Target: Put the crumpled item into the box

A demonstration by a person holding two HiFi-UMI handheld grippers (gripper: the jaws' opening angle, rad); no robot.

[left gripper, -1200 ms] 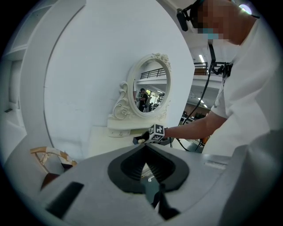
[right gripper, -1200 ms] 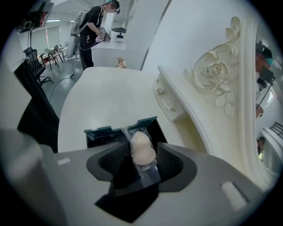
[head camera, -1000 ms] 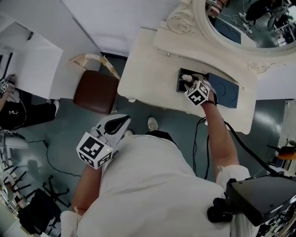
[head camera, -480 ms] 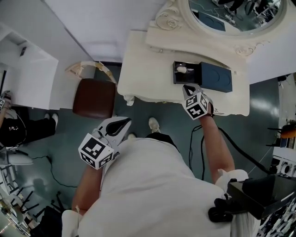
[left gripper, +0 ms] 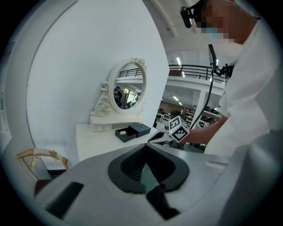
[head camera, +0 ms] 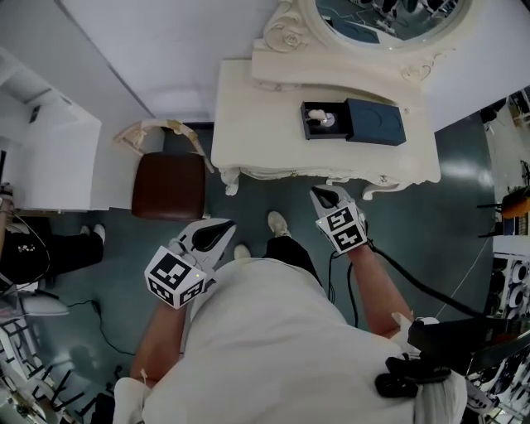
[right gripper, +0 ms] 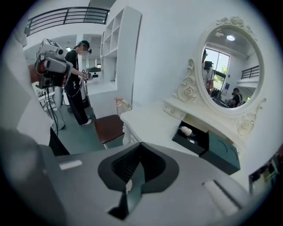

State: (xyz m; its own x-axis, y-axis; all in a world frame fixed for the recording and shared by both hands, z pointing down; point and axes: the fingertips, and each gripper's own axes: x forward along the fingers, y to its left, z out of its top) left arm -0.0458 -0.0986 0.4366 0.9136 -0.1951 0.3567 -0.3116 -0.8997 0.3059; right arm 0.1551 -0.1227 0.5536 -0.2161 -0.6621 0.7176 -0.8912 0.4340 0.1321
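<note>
Head view, box [head camera: 352, 121] on table [head camera: 248, 124], crumpled item [head camera: 323, 118] inside, small, blurry, left gripper [head camera: 222, 227] and right gripper [head camera: 322, 195] off table's front, left gripper view, jaws pressed together, empty, right gripper view, jaws together, empty, item in box on table

The box [head camera: 373, 124] is dark teal, the dresser [head camera: 257, 116] cream.

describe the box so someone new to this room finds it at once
Find the cream dressing table with the oval carved mirror. On its top, before the mirror's base, lies the box: dark teal, open, lid flat beside it, a pale crumpled item inside. Nothing else dark sits on that top.
</note>
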